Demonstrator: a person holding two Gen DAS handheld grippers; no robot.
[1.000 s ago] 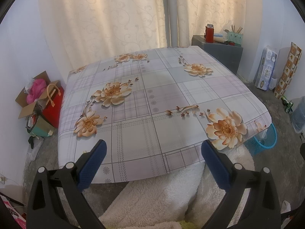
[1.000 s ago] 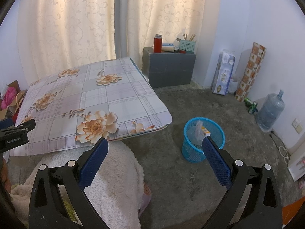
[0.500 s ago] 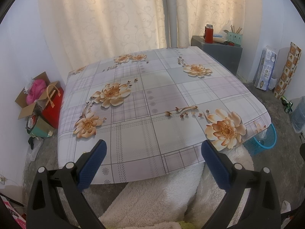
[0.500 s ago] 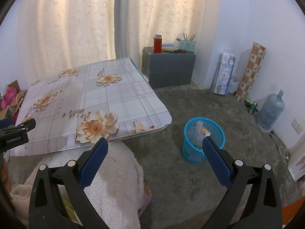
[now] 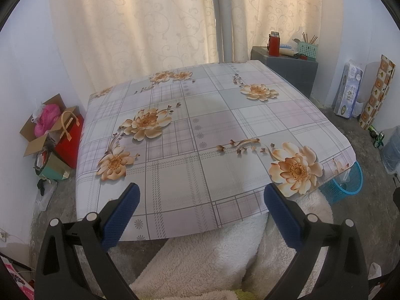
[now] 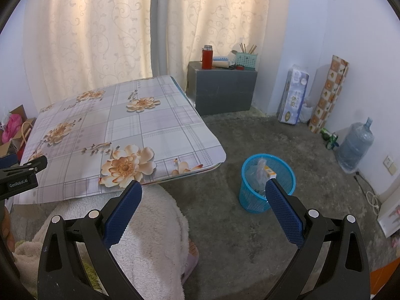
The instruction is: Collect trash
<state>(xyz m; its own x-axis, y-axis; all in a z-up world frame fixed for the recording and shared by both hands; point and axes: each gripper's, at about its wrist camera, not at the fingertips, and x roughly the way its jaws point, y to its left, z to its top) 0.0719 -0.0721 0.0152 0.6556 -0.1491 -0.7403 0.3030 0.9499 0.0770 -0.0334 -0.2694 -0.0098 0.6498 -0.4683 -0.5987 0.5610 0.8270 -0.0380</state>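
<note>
A blue mesh trash basket [image 6: 267, 182] stands on the floor to the right of the low table; it holds clear plastic and a small white and orange box [image 6: 270, 171]. Its edge shows past the table corner in the left wrist view [image 5: 350, 183]. The table [image 5: 200, 135] wears a flowered plaid cloth with nothing on it. My left gripper [image 5: 201, 212] is open and empty over the table's near edge. My right gripper [image 6: 203, 206] is open and empty above the floor, left of the basket. The left gripper's finger [image 6: 22, 172] shows at the right view's left edge.
A white fleece-covered lap [image 6: 140, 225] fills the foreground. A grey cabinet [image 6: 222, 87] with a red flask stands behind the table. Tissue pack [image 6: 293, 95], patterned roll [image 6: 328, 95], green cans and water jug [image 6: 355, 147] line the right wall. Boxes and bags [image 5: 52, 135] sit left.
</note>
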